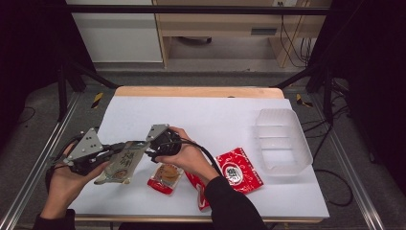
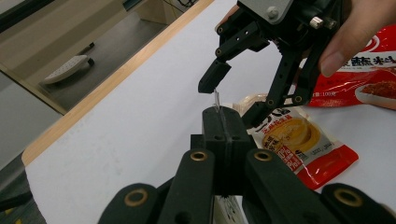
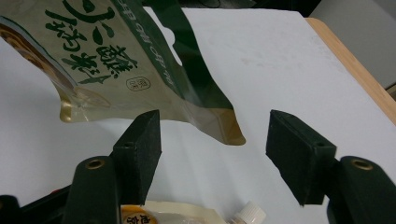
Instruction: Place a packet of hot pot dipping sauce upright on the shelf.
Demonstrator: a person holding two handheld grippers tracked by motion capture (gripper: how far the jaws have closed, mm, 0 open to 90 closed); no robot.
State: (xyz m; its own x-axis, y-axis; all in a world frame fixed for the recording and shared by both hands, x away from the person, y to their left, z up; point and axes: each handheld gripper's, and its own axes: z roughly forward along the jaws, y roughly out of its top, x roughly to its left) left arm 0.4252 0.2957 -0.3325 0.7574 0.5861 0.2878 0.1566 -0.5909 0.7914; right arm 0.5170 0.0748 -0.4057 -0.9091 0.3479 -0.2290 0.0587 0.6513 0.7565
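A: From the high view, the left hand-held gripper point(image 1: 111, 152) is clenched on the edge of a beige pouch with green lettering point(image 1: 122, 165), lifting it off the white surface point(image 1: 206, 115) at the front left. The right hand-held gripper point(image 1: 152, 143) sits at the pouch's upper end, just beside the other one.

B: The left gripper view adds detail there: its two jaws are pressed flat together with a thin sliver of the pouch's edge point(image 2: 217, 100) sticking up between them. Beyond it, the right hand-held gripper point(image 2: 231, 95) hangs with jaws spread on either side of that edge, not pressing on it.

A: And the right gripper view shows the pouch's printed face point(image 3: 135, 60) hanging tilted above the spread jaws, its lower corner dipping into the gap without touching either pad. So the right one is released.

B: Below those jaws there's also a pouch with a small white screw cap point(image 3: 250, 213), which I can't make out from above.

A: The high view alone gives the clear plastic tray point(image 1: 282, 139) on the right side of the surface, well apart from both hands. I see nothing in it.

B: Loose on the surface sit a small red-and-yellow snack packet point(image 1: 165, 178) near the front, just under the right hand, and a larger red packet point(image 1: 239, 170) between it and the tray.
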